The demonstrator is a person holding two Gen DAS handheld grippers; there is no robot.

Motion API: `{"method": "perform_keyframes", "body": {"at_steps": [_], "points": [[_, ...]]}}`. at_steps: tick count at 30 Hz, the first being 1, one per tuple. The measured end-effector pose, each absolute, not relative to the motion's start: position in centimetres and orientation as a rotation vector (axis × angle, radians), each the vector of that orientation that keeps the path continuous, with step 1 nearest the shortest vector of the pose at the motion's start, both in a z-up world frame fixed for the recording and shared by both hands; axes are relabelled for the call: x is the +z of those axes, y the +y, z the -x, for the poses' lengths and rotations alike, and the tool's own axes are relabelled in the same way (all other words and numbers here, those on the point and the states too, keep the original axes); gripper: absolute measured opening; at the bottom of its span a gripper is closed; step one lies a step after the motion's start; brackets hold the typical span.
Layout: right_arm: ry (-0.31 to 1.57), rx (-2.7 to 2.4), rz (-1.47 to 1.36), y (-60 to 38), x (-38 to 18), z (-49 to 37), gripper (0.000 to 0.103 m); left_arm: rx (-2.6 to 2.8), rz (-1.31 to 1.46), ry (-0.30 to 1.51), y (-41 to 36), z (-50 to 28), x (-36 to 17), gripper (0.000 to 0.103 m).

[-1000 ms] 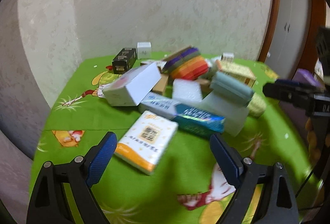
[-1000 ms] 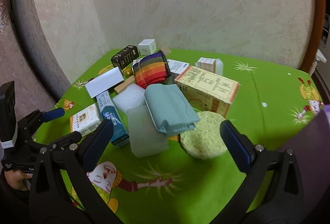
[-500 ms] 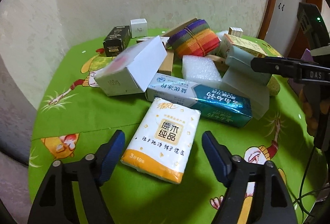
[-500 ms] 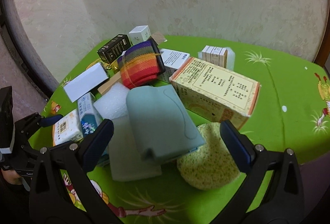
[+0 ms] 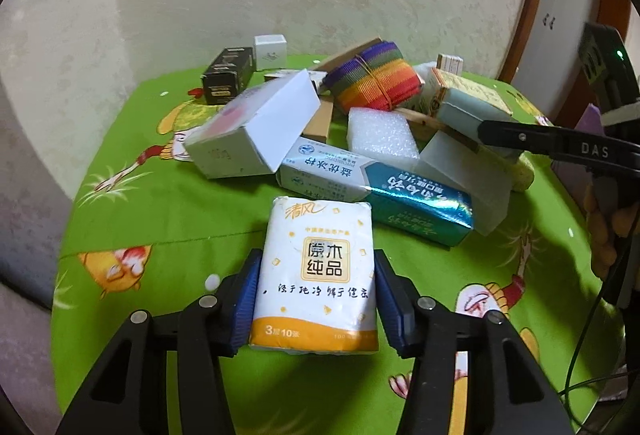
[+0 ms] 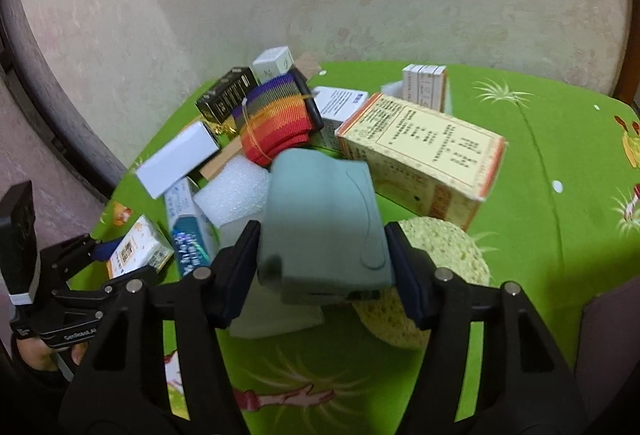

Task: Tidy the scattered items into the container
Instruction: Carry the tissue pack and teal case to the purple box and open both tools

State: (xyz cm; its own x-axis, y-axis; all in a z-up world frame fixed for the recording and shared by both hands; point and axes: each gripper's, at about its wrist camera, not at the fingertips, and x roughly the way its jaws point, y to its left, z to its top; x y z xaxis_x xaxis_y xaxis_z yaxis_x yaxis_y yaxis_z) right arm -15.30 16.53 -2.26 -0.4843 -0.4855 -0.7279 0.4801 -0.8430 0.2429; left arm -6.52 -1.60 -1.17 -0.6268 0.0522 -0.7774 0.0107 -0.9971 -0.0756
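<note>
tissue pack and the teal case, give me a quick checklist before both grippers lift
1. Tissue pack centred between the left gripper pads: ok; jaws closing, blue pads at both sides.
2. Teal case between the right gripper pads: ok; jaws closing on its sides.
3. Tissue pack free of neighbours: ok; it lies apart from the toothpaste box.
4. Teal case free of neighbours: not ok; it rests on the translucent box and sponge and may drag them.
5. Container in view for the drop: cannot tell; neither view shows it.
</note>
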Motion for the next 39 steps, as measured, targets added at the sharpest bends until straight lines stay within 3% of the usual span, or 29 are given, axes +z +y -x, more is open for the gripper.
{"method": "perform_keyframes", "body": {"at_steps": [11,23,39], "points": [[-0.119,-2.372,-1.037,20.8,2.9,11.7,0.064,2.841,1.240,-0.091,2.2,4.8,2.5,0.053],[-0.226,-2.467,-0.843,30.1,10.5,5.7,0.064,2.739,0.993,0.000,12.4,6.3,8.9,0.053],[-0.458,-2.744,-0.875,46.2,10.5,5.2,0.064,2.487,0.793,0.227,30.5,9.3,13.1,0.053]]}}
